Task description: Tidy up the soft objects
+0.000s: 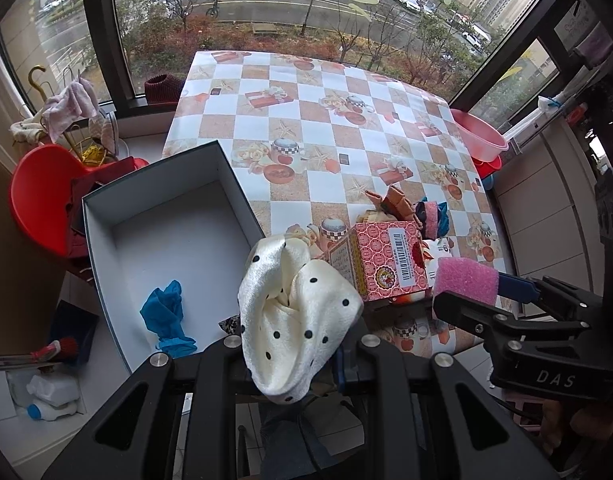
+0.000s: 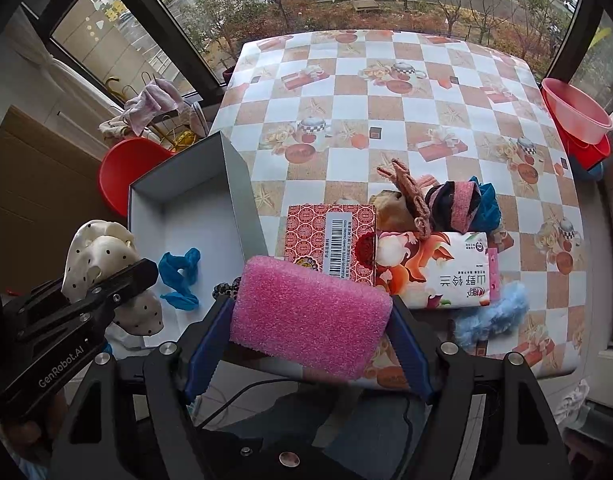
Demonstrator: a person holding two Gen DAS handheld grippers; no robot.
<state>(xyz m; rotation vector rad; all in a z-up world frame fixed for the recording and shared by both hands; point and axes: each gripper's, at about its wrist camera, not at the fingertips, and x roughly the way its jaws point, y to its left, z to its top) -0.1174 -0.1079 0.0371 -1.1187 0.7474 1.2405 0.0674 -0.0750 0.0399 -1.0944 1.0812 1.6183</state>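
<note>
My left gripper (image 1: 294, 344) is shut on a cream polka-dot cloth (image 1: 294, 300), held at the near right corner of the open grey box (image 1: 166, 216); the cloth also shows in the right wrist view (image 2: 106, 264). A blue cloth (image 1: 166, 312) lies inside the box, also seen in the right wrist view (image 2: 180, 276). My right gripper (image 2: 310, 320) is shut on a pink sponge (image 2: 310, 312), held above the table's near edge; the sponge also shows in the left wrist view (image 1: 466, 276). A pile of soft scrunchies (image 2: 438, 200) lies behind the boxes.
A red patterned carton (image 2: 330, 244) and a tissue pack (image 2: 438, 268) sit on the checkered table (image 2: 386, 92). A fluffy light-blue item (image 2: 494, 316) lies at the near right. A pink basin (image 2: 578, 116) stands right of the table, a red chair (image 1: 42, 196) on the left.
</note>
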